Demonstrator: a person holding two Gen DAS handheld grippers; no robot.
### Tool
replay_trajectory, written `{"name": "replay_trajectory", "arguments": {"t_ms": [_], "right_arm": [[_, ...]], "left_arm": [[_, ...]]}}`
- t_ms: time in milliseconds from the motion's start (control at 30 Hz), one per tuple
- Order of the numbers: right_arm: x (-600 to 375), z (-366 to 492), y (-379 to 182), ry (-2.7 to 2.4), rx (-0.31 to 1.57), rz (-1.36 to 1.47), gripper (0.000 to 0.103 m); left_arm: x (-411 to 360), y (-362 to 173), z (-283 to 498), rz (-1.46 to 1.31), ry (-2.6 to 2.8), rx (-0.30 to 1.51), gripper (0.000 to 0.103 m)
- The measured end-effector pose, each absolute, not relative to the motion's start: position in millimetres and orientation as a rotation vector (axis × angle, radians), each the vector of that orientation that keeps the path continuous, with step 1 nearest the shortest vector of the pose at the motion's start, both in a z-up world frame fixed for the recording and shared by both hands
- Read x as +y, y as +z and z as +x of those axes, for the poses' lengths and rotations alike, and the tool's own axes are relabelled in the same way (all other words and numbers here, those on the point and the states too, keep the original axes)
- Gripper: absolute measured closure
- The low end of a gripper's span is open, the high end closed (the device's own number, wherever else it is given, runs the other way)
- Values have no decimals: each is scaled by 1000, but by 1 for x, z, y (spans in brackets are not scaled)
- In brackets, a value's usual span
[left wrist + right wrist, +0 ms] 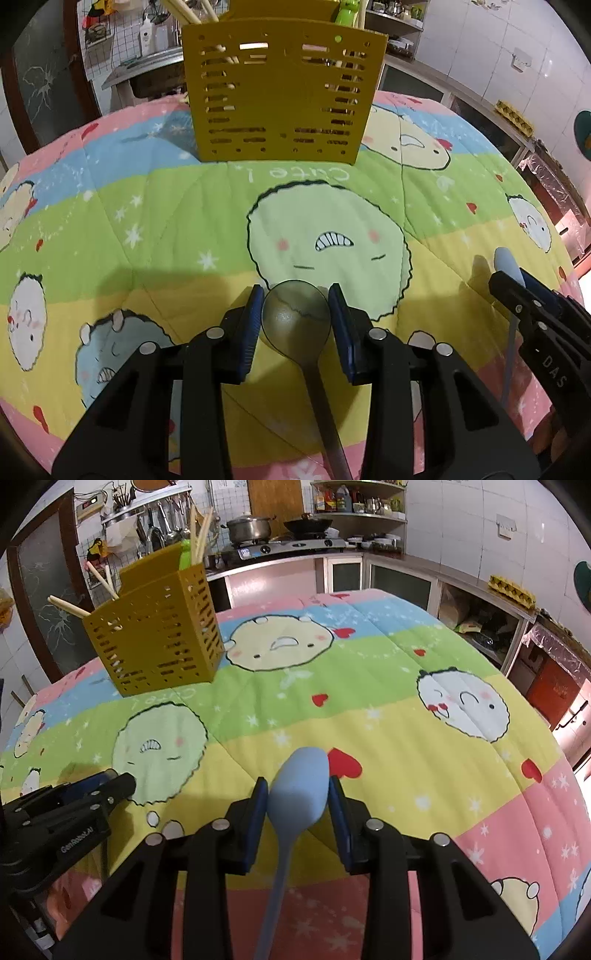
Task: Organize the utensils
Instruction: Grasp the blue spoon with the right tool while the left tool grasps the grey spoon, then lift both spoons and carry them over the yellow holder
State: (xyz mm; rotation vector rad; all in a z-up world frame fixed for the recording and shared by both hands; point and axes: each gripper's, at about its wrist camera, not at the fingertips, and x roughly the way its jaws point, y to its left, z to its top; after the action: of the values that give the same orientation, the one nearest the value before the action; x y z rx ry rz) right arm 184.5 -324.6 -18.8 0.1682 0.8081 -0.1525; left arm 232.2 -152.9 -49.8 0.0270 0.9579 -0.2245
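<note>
We are seeing the left gripper point(296, 321) with its fingers point(251, 325) pressing both sides of the grey spoon's point(295, 325) bowl, handle running back toward the wrist, bowl forward. The right gripper point(298, 805) is gripping the blue spoon's point(299, 786) bowl likewise, handle trailing back. The yellow utensil holder point(280, 92) is standing upright on the quilt-covered bench point(147, 206), straight ahead of the left fingers and ahead-left of the right; we are judging the left hand nearer. Count: two spoons, one per hand; one holder; several chopsticks point(201, 531) and one green item point(185, 554) already inside.
</note>
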Motion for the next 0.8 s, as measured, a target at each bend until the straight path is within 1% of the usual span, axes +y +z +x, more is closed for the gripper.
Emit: {"name": "replay_trajectory", "arguments": {"t_ms": [333, 800], "right_arm": [[-309, 189, 5, -143, 736, 135, 69], [-286, 200, 51, -145, 575, 76, 70]], "left_arm": [[-146, -12, 227, 84, -220, 792, 68], [-124, 35, 232, 87, -207, 584, 68]]}}
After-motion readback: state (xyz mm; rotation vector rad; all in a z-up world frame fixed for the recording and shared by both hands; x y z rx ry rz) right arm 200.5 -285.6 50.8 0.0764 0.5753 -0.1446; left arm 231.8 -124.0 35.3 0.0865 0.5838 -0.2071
